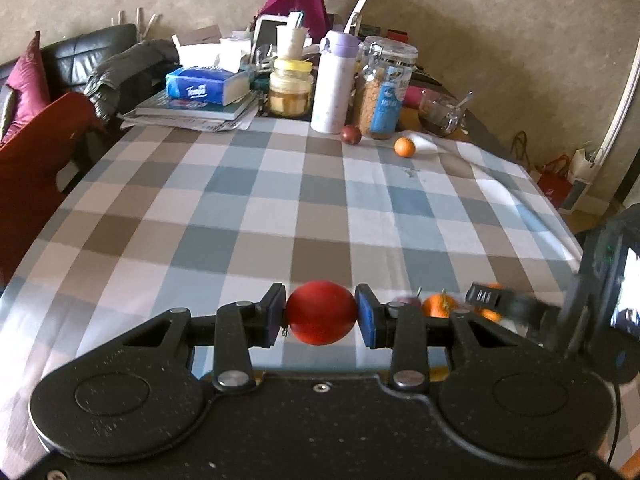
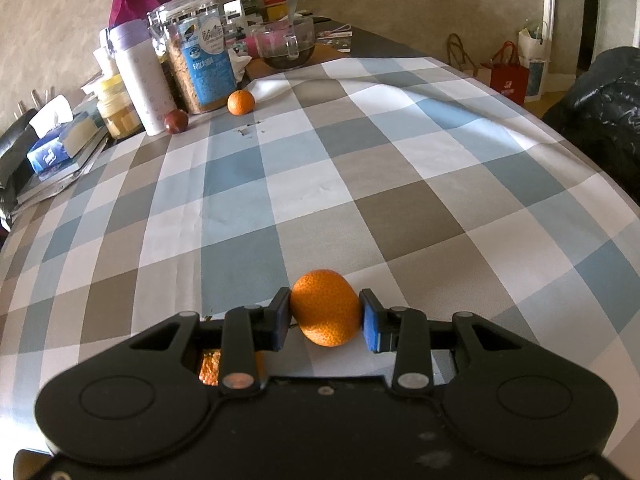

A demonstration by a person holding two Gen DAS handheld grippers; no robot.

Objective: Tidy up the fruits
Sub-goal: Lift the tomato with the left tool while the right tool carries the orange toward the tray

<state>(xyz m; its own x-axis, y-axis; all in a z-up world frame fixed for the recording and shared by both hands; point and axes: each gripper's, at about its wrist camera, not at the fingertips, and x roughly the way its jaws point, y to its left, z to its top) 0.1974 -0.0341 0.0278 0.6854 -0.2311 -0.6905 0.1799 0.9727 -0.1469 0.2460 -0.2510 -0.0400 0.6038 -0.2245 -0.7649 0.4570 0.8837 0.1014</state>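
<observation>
My left gripper (image 1: 322, 314) is shut on a red plum-like fruit (image 1: 322, 312), held low over the checked tablecloth (image 1: 256, 216) near its front edge. My right gripper (image 2: 325, 314) is shut on an orange mandarin (image 2: 325, 306); it shows blurred at the right of the left wrist view (image 1: 486, 298), beside another mandarin (image 1: 439, 306) and a dark fruit (image 1: 408, 302). Another orange fruit (image 2: 210, 364) shows under the right gripper's left finger. Far off, a dark red plum (image 1: 351, 135) (image 2: 176, 121) and a mandarin (image 1: 404, 147) (image 2: 241, 103) lie by the jars.
At the table's far end stand a white bottle (image 1: 332, 84), a glass cereal jar (image 1: 386, 88), a yellow-lidded jar (image 1: 290, 88), a tissue box on books (image 1: 208, 86) and a glass bowl with spoon (image 1: 442, 114). A sofa (image 1: 48, 92) stands left; paper bags (image 2: 508, 76) stand on the floor at right.
</observation>
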